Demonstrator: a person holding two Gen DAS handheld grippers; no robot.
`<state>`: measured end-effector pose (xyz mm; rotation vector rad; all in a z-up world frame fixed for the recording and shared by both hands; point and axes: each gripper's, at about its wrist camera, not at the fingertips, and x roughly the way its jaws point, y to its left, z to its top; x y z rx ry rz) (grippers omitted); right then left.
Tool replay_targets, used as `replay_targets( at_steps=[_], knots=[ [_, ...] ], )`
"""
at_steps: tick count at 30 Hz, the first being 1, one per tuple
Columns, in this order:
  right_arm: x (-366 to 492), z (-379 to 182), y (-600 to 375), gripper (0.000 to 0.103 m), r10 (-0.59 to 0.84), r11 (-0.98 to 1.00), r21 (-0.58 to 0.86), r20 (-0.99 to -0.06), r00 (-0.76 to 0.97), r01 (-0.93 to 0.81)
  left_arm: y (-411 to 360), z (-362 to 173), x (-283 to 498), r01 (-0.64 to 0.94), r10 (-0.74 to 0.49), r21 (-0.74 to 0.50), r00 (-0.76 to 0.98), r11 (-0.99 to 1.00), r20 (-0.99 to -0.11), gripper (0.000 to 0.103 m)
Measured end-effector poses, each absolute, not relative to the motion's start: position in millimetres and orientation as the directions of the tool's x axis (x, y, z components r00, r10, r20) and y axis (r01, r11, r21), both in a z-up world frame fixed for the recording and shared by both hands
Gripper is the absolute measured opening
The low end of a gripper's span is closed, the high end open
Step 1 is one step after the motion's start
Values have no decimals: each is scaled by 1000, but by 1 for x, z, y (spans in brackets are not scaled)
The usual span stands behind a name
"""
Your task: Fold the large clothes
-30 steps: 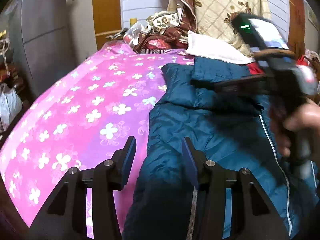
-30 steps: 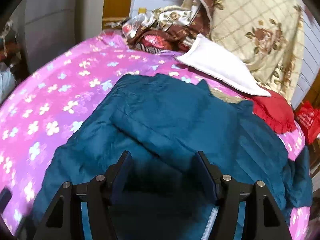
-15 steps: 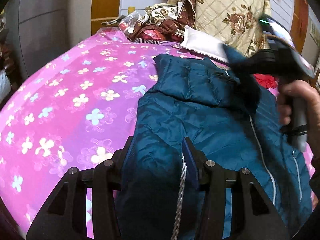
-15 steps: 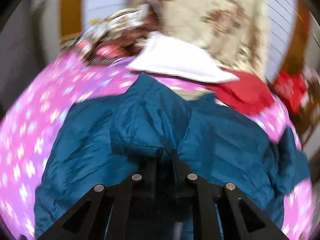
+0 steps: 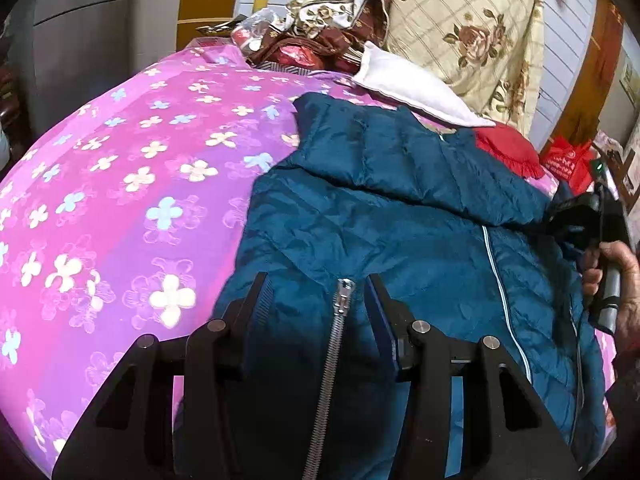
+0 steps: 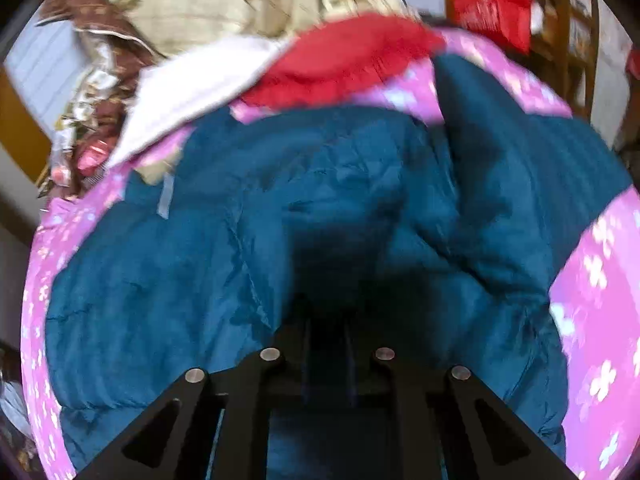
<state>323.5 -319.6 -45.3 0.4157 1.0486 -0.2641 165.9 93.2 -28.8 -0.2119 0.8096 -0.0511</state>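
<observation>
bedsheet (image 5: pixel 120 184) open left, pillows (image 5: pixel 416 92) behind

I see a teal-blue quilted down jacket (image 5: pixel 400 216) with a silver zipper (image 5: pixel 340 320) and a thin pale-blue piping line (image 5: pixel 496 276) down its front. Around the jacket, the bedsheet (image 5: pixel 132 184) is pink shading to purple, printed with white, cream and light-blue four-petal flowers. Beyond the jacket's collar I see a plain white pillow (image 5: pixel 412 88) and a red ruffled cushion (image 5: pixel 508 148). Behind the pillow hangs a cream checked quilt (image 5: pixel 472 28) with brown roses and a brown border. Both grippers look black.
</observation>
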Motion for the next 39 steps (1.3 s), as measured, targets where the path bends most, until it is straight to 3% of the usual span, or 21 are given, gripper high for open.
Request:
replay_targets(
  at_steps=[4,8,16,26,39],
  knots=[
    [310,-56,-333,14,28,878,245,-883,468,411,88,-29,167,-28,-124,-196,687,980,-716,47],
    [284,-47,-341,26,14,894,220,-884,467,389,84,-28,164,-21,-120,-185,690,983,-714,47],
    [221,-18,-400,27,12,868,277,-842,539,413,58,-33,150,23,-104,-122,691,992,-715,47],
    [193,-56,-533,28,251,611,624,-736,629,487,40,-52,157,24,-74,-79,683,997,-727,47],
    [249,-105,-585,28,311,404,782,-606,732,475,33,-64,168,10,-55,-66,672,998,-739,52]
  ],
)
